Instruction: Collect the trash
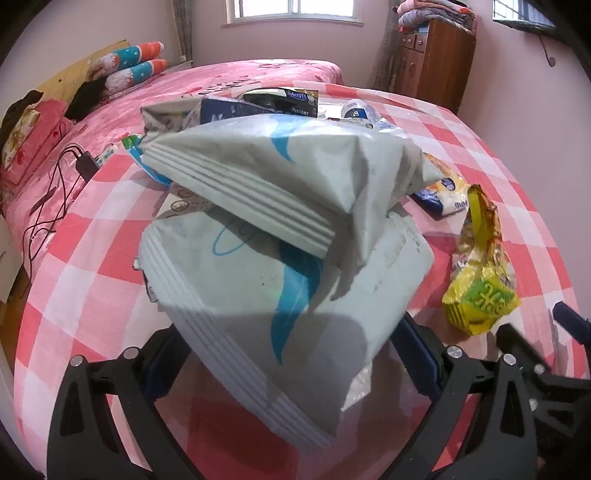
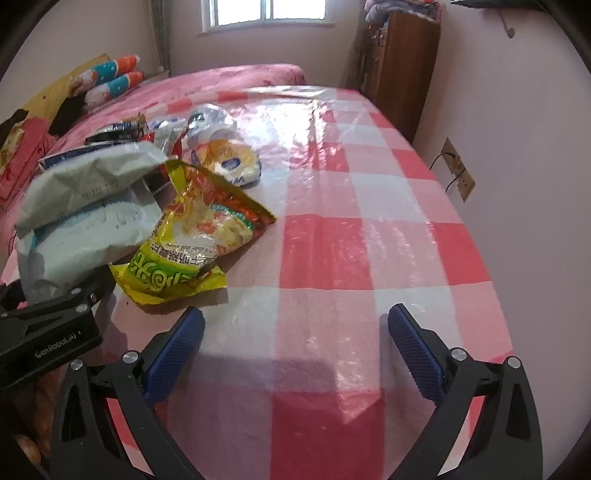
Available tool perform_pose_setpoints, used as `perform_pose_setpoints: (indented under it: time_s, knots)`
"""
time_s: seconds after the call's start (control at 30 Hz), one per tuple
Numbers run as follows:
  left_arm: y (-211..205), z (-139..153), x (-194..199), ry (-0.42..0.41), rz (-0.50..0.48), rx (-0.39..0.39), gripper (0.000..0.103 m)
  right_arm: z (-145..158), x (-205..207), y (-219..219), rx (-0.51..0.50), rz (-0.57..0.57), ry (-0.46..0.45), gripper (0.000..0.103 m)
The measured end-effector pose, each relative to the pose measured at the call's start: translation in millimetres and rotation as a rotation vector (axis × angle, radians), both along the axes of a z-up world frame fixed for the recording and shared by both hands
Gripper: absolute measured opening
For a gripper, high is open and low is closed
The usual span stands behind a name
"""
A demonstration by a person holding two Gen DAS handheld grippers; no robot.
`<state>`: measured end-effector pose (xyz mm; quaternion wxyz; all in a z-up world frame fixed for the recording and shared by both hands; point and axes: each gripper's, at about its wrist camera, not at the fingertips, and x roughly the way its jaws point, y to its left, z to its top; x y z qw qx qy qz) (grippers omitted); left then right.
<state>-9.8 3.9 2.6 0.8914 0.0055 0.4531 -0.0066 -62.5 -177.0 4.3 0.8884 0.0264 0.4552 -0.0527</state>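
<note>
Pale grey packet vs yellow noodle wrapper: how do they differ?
The pale grey packet is plain, with blue swooshes; the yellow noodle wrapper is busy with print. The grey one looks larger and puffed; the yellow one lies crumpled, torn open. The grey one sits between the left tool's open fingers; the yellow one lies clear of both tools. Both rest on the checked cloth.

"INSTANT" shows on a dark packet; "GenRobot.AI" on the left tongs.

Daylight from the window at the back, blown out white. Strong glare on the glossy checked tablecloth in right wrist view. Soft shadows fall toward the cameras. Heavy fisheye bending, black vignette corners. Focus is sharp enough, slight softness at the edges.
</note>
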Motion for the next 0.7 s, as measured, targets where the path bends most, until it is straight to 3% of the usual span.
perform_pose_setpoints:
  time_s: [0.33,0.7]
  knots:
    - [-0.5,17.0,-30.0,-0.076,-0.060,0.020,0.099,37.3,-23.4,-9.3,-0.018,-0.042,-0.101,0.099]
    - [13.4,60.2,-77.7,-0.191,-0.070,0.009,0.099,79.6,-60.2,-1.0,-0.020,-0.046,-0.221,0.099]
